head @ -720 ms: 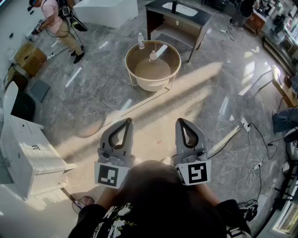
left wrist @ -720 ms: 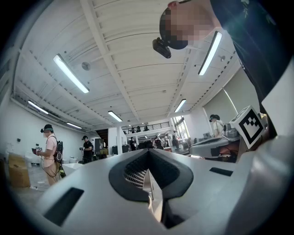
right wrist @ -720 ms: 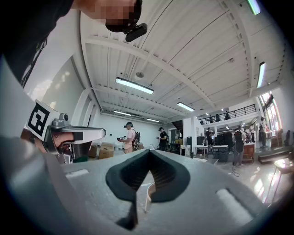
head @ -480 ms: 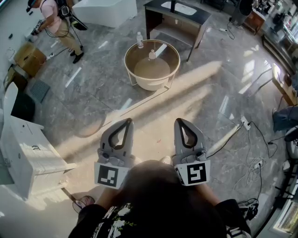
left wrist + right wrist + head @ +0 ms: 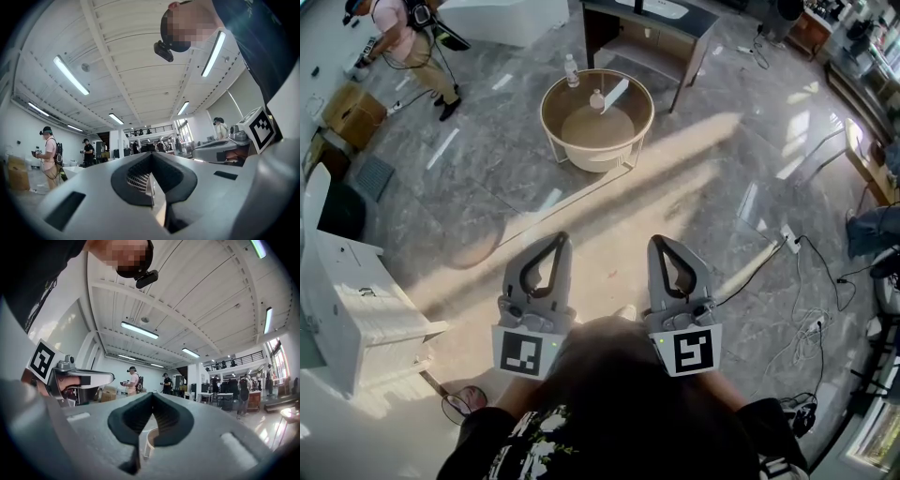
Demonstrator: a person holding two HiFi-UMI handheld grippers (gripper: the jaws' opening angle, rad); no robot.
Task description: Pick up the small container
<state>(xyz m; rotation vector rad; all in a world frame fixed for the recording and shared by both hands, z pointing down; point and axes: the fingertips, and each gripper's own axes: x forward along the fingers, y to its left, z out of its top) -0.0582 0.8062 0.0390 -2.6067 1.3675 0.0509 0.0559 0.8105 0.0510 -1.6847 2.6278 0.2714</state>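
The floor (image 5: 703, 178) is polished grey marble with a broad band of sunlight running across it. A round table (image 5: 555, 141) with a tan top and a white wire frame stands on it, far ahead of me. Beyond the table is a dark desk (image 5: 694, 33). A white cabinet (image 5: 347, 309) is on the left side, with a cardboard box (image 5: 345, 108) further back. Loose cables (image 5: 811, 323) lie on the right. A person (image 5: 398, 28) in a pink top stands at the far left. The gripper views show a large hall with a white ribbed ceiling, strip lights and more people at a distance.

The small container (image 5: 597, 99) stands upright on the table top, near its middle. A clear bottle (image 5: 571, 68) stands at the far-left rim of the table.

I hold both grippers side by side and close to my body, roughly level, above bare floor. The left gripper (image 5: 559, 241) has its fingers together at the tips, with nothing between them. The right gripper (image 5: 661, 242) is likewise fully closed and empty. The container lies well apart from both, straight ahead on a line that runs between the two sets of tips. Neither gripper touches the table.
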